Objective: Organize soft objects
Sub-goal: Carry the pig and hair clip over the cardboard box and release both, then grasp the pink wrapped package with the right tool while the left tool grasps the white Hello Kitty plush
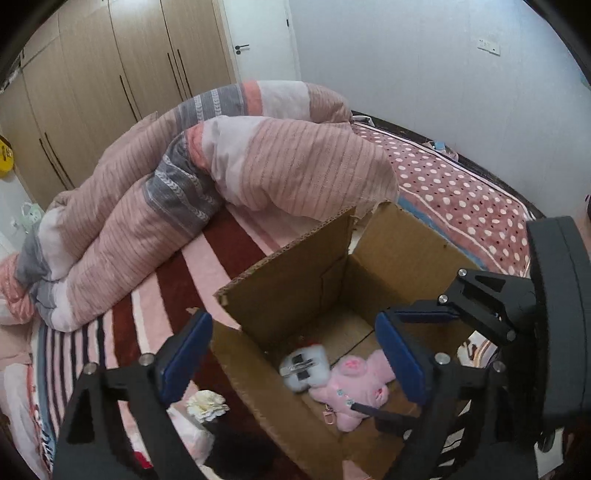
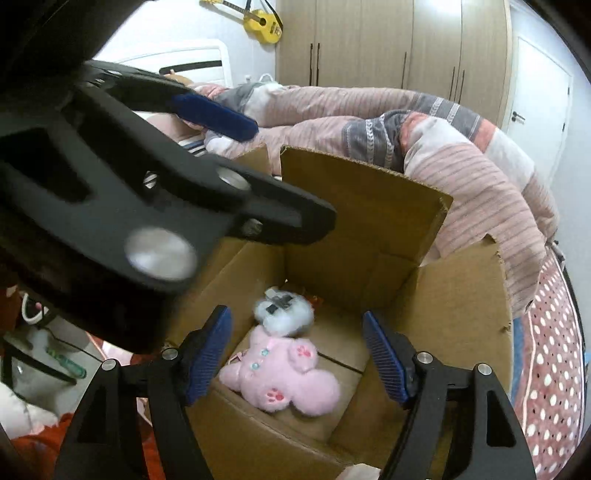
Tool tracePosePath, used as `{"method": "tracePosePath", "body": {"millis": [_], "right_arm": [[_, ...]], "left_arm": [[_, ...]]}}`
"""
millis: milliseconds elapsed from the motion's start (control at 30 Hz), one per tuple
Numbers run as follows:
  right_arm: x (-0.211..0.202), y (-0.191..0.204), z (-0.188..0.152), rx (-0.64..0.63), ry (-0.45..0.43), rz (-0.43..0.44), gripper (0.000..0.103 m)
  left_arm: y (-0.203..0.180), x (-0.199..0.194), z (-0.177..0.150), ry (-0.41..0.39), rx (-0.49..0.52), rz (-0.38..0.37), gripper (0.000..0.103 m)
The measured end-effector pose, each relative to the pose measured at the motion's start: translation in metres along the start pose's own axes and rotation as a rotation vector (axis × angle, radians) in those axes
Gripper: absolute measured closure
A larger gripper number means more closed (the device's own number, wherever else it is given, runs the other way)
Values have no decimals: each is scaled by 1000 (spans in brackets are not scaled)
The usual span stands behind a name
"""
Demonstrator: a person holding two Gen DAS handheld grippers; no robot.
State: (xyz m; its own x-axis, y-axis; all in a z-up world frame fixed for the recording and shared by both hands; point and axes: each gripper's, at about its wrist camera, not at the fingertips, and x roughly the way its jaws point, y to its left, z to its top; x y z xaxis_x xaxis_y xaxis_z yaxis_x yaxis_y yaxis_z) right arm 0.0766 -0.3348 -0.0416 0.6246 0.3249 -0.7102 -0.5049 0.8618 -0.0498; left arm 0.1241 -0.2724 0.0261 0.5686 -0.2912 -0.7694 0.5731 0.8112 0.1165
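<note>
Nearest to me, my left gripper (image 1: 291, 358) hangs over the near left corner of the cardboard box (image 1: 295, 280). Its blue fingers (image 1: 183, 360) stand wide apart and hold nothing; one finger is outside the box wall, the other is above the inside. My right gripper (image 2: 297, 354) is also over the box, pointing down into it, and its fingers (image 2: 207, 360) are well open and empty too. The pink plush toy (image 2: 284, 376) lies on the bottom of the box, below the gap between the right fingers and not touched by them. Just behind it, touching its far end, lies a small fluffy white toy (image 2: 284, 310) with dark patches; I cannot tell what kind it is.

In the right view the left gripper (image 2: 221, 122) crosses the upper left of the picture, large and blurred.

Beside the box, on the near left, I see a cream fabric flower (image 1: 207, 404) on the bed (image 1: 229, 240), which has a cover with red and pink stripes. The box stands on this bed with its flaps raised. Behind the box a pink striped quilt (image 1: 147, 206) is bunched up across the bed, and to the right a dotted pink blanket (image 1: 461, 195) is spread. Farthest away are the wooden wardrobe (image 1: 110, 74), a white door (image 1: 258, 40), and a yellow guitar (image 2: 262, 20) on the wall.
</note>
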Motion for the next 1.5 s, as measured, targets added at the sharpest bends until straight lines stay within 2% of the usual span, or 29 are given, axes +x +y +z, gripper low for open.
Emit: {"method": "tracePosePath", "body": {"millis": [100,167,200,267,433,533,700,767,933,1000,1100,1233,1300,1367,1433,1500], "right_arm": [[-3,4,3,3,4,0,32],[-11,9,6,1,-16,-31,29],[-13,11,8,3,-23,-38,26],[-24,20,13,10,-58,-40,10],[-47,55,29,-20,-150,-41,0],[-56,83,40,-35,-199,-33,0],[-48,130,57,-49,-210,-37,0],[-35,149,63,-62,-193,-23,0],[8,180,68,-73,-123,38,0],[28,190,68,-76,-93,59,1],[61,196,66,-77,-31,68,10],[110,194,65,-78,73,14,32],[131,190,66,-82,106,-3,35],[150,184,66,-74,129,-10,43],[165,179,66,-67,159,-18,48],[176,173,64,-55,181,-24,48]], "left_arm": [[6,-13,-3,-27,7,13,10],[13,-27,-8,-57,-6,4,10],[17,-34,-10,-73,-16,-1,9],[32,-52,-17,-106,-52,-4,0],[80,-95,-49,-180,-129,56,0],[109,-112,-75,-197,-171,108,0],[162,-132,-129,-215,-243,189,0],[182,-132,-152,-210,-277,224,0],[219,-113,-196,-184,-328,252,0],[229,-98,-212,-162,-337,265,0],[241,-70,-231,-138,-350,252,1],[249,-33,-250,-105,-364,228,1],[254,-16,-257,-105,-380,213,1],[256,-3,-263,-100,-395,186,2],[260,10,-267,-91,-414,158,6],[262,22,-271,-84,-428,129,10]]}}
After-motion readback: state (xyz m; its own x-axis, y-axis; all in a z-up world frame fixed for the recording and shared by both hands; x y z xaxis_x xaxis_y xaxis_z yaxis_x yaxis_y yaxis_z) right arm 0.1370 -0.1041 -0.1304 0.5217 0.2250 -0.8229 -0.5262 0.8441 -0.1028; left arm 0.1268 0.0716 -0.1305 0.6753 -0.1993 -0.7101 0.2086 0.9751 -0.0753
